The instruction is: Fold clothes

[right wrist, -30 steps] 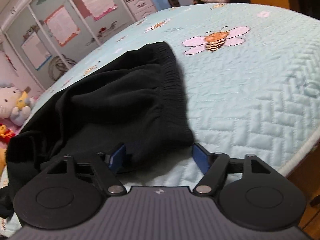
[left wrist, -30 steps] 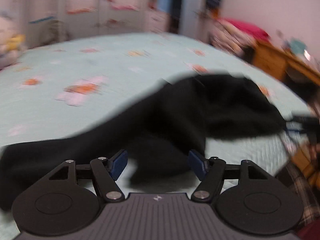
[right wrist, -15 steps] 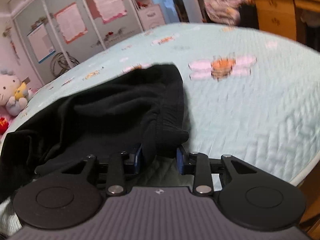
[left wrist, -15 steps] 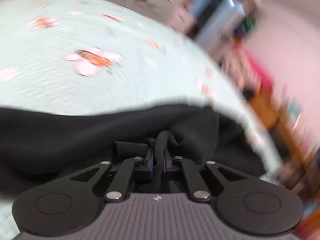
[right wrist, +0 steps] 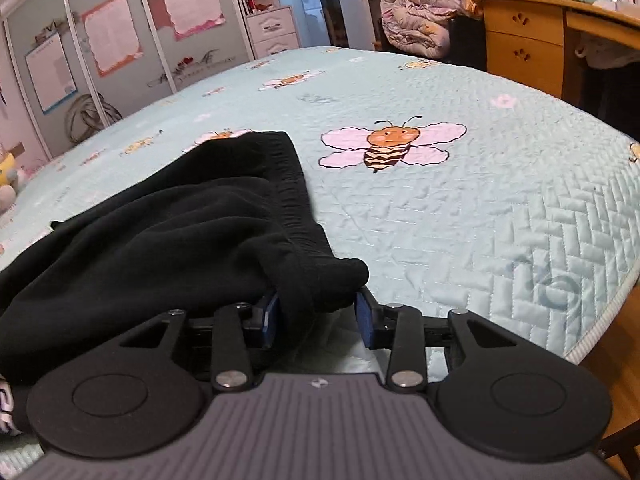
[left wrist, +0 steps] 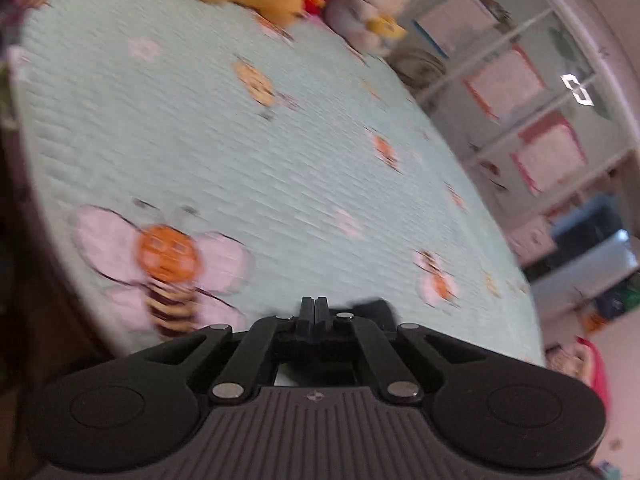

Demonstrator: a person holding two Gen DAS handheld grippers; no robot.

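With the right gripper fingers, just eased wider, still grasping the bunched corner of the pants at the bed's near edge, and the left gripper fingers clenched, cloth unclear, that corner may slip free.

From my right wrist view, the garment lies on the bed, near and left. Far right stands a desk; a rolled quilt sits left of it, wardrobe doors far left.
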